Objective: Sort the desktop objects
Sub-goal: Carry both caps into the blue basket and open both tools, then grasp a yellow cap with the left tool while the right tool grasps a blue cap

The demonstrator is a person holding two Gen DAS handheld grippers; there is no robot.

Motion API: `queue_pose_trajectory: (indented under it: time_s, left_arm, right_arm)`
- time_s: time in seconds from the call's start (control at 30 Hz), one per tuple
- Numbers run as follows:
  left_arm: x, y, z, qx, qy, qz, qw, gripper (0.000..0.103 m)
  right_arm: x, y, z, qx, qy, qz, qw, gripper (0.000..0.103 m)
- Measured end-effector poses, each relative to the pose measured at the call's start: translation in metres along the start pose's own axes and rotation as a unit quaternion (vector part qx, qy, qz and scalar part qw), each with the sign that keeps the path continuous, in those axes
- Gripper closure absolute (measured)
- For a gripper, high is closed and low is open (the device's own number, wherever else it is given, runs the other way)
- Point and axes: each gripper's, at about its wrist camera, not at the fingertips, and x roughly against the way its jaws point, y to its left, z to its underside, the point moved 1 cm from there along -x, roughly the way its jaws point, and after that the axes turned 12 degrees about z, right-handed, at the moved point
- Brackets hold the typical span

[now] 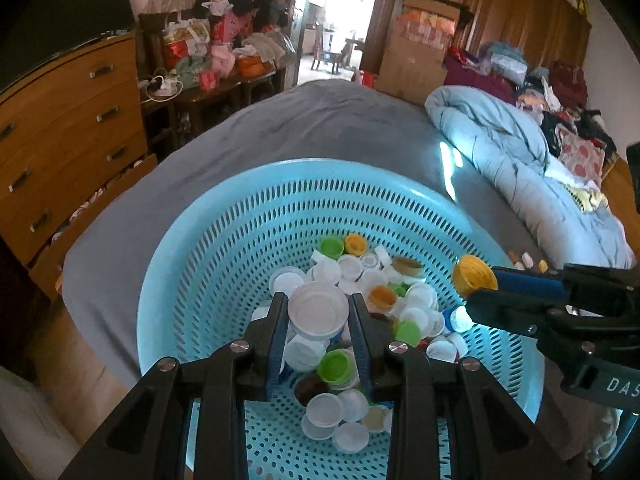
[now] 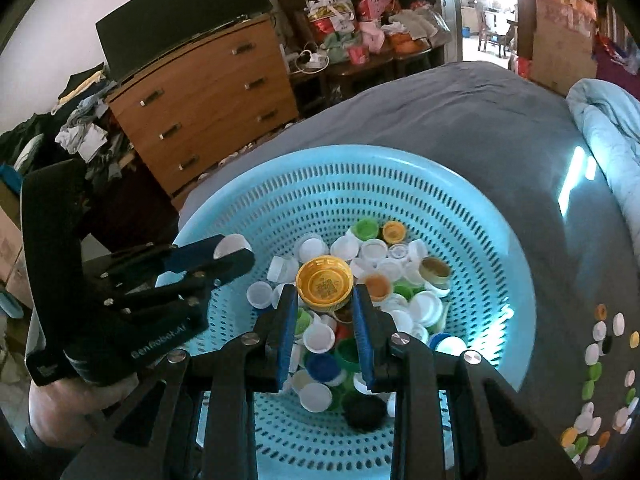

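Left hand-held gripper [image 1: 319, 312]: clamped on white lid [image 1: 318, 311] | right hand-held gripper [image 2: 325, 300]: clamped on yellow cap [image 2: 324, 282]

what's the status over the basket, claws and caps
Left claw shut on white cap. Right claw shut on yellow cap. Both above blue basket of caps. Nothing in the way.

Your basket [image 1: 224, 240] is sitting on the bed [image 1: 304, 120], a heap of caps [image 2: 372, 280] lying inside it. More caps [image 2: 600, 380] are lying on the bed to its right, and a dresser [image 2: 208, 100] is standing behind-left.
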Motion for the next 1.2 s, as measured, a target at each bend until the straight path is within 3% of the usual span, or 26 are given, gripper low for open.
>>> queue_pose_trajectory:
  time_s: [0.1, 0.17, 0.23, 0.27, 0.37, 0.5, 0.57, 0.7, 0.8, 0.87, 0.97, 1.0, 1.1, 1.2]
  left_arm:
    - [-0.007, 0.001, 0.003, 0.001, 0.009, -0.004, 0.9999, 0.067]
    - [-0.006, 0.002, 0.002, 0.001, 0.009, -0.007, 0.9999, 0.029]
    - [-0.002, 0.000, 0.003, -0.003, -0.002, -0.012, 0.9999, 0.016]
    - [0.000, -0.001, 0.003, -0.005, -0.005, -0.016, 0.9998, 0.016]
    - [0.004, -0.003, 0.002, -0.002, -0.010, -0.017, 0.9998, 0.015]
    - [0.018, -0.013, 0.000, 0.000, -0.031, -0.009, 0.9995, 0.015]
    - [0.028, -0.031, -0.003, -0.007, -0.047, -0.001, 0.9989, 0.012]
    - [0.044, -0.092, -0.005, -0.057, -0.075, 0.050, 0.9943, 0.007]
    - [0.045, -0.167, 0.002, -0.128, -0.079, 0.125, 0.9808, 0.004]
    - [0.035, -0.222, 0.013, -0.176, -0.063, 0.182, 0.9654, 0.003]
    - [-0.005, -0.283, 0.035, -0.196, -0.001, 0.261, 0.9454, 0.002]
    - [-0.020, -0.296, 0.042, -0.202, 0.013, 0.271, 0.9411, 0.002]
    - [-0.085, -0.320, 0.068, -0.229, 0.058, 0.260, 0.9362, 0.002]
    - [-0.150, -0.324, 0.087, -0.227, 0.112, 0.237, 0.9380, 0.003]
  right_arm:
    - [-0.002, 0.002, 0.000, 0.002, 0.002, -0.001, 1.000, 0.078]
    - [-0.002, 0.002, 0.000, 0.002, 0.003, -0.003, 1.000, 0.078]
    - [0.001, 0.001, 0.002, 0.006, 0.000, 0.000, 1.000, 0.068]
    - [0.003, 0.002, 0.001, 0.007, -0.003, 0.001, 1.000, 0.062]
    - [0.017, -0.001, 0.004, 0.005, -0.024, 0.007, 1.000, 0.061]
    - [0.064, -0.018, 0.022, -0.012, -0.101, 0.019, 0.995, 0.061]
    - [0.092, -0.036, 0.049, -0.024, -0.138, 0.036, 0.989, 0.061]
    - [0.120, -0.081, 0.112, -0.056, -0.152, 0.107, 0.981, 0.061]
    - [0.131, -0.129, 0.171, -0.112, -0.129, 0.155, 0.973, 0.061]
    - [0.135, -0.167, 0.215, -0.167, -0.095, 0.178, 0.965, 0.061]
    - [0.142, -0.205, 0.258, -0.213, -0.072, 0.201, 0.954, 0.061]
    - [0.147, -0.215, 0.273, -0.224, -0.068, 0.205, 0.950, 0.061]
    - [0.157, -0.238, 0.306, -0.251, -0.061, 0.216, 0.941, 0.061]
    - [0.160, -0.258, 0.330, -0.277, -0.051, 0.215, 0.935, 0.061]
